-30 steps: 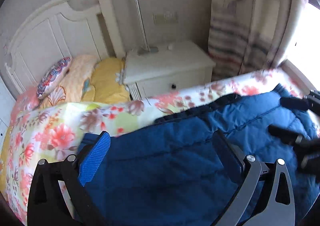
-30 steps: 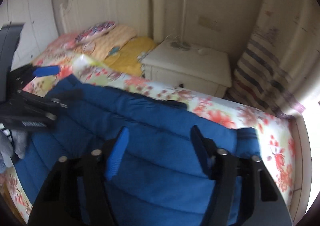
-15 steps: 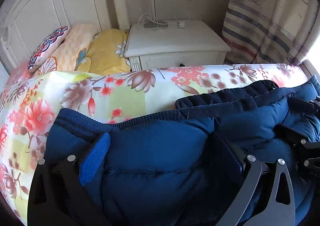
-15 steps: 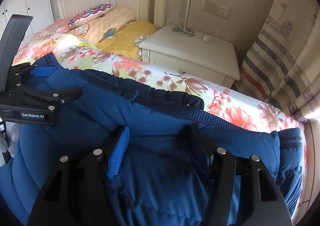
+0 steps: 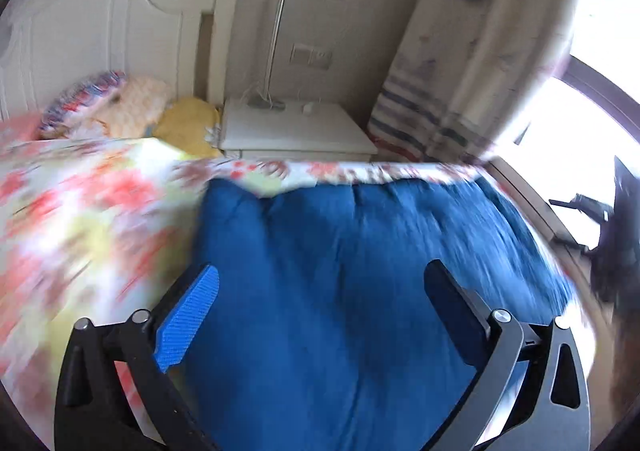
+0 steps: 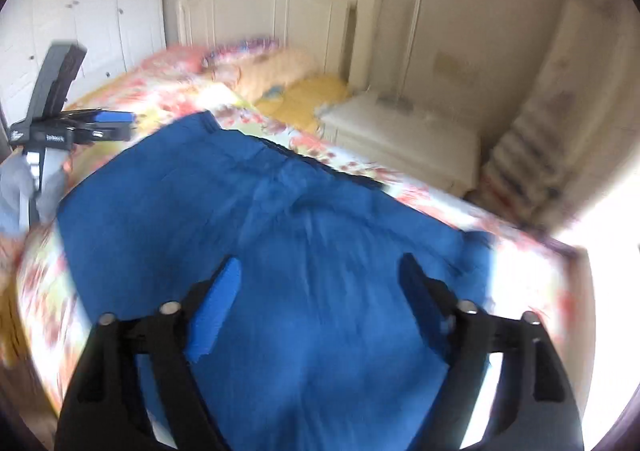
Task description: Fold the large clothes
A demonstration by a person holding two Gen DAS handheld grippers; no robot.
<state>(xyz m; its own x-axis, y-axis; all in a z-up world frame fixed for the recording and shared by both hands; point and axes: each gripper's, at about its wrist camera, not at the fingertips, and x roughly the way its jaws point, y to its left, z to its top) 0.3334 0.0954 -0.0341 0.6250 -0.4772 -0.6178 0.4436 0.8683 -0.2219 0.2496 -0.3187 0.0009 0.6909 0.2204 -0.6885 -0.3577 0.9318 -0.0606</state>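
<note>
Blue padded jacket (image 5: 360, 271) lies spread flat on the flowered bedspread (image 5: 80, 211), filling the near right part of the bed, its dark collar edge (image 6: 320, 165) turned toward the far side. We hold the left gripper (image 5: 320, 291) above the jacket's near left part with its jaws spread wide and nothing pinched between them; its blue pad (image 5: 188, 323) hangs clear of the cloth. Our right gripper (image 6: 320, 287) hovers over the near middle of the jacket, and its jaws have just been opening (the fabric lies under them, not clamped), so both tools are released. In the right wrist view the left gripper shows again at the far left edge, over the bedspread beside the jacket's left border. Beyond the bed stand pillows (image 5: 120, 107) against a white headboard (image 5: 100, 31), a white nightstand (image 5: 296, 131) to their right, and a striped curtain (image 5: 440, 91) further right. Both views are blurred.
</note>
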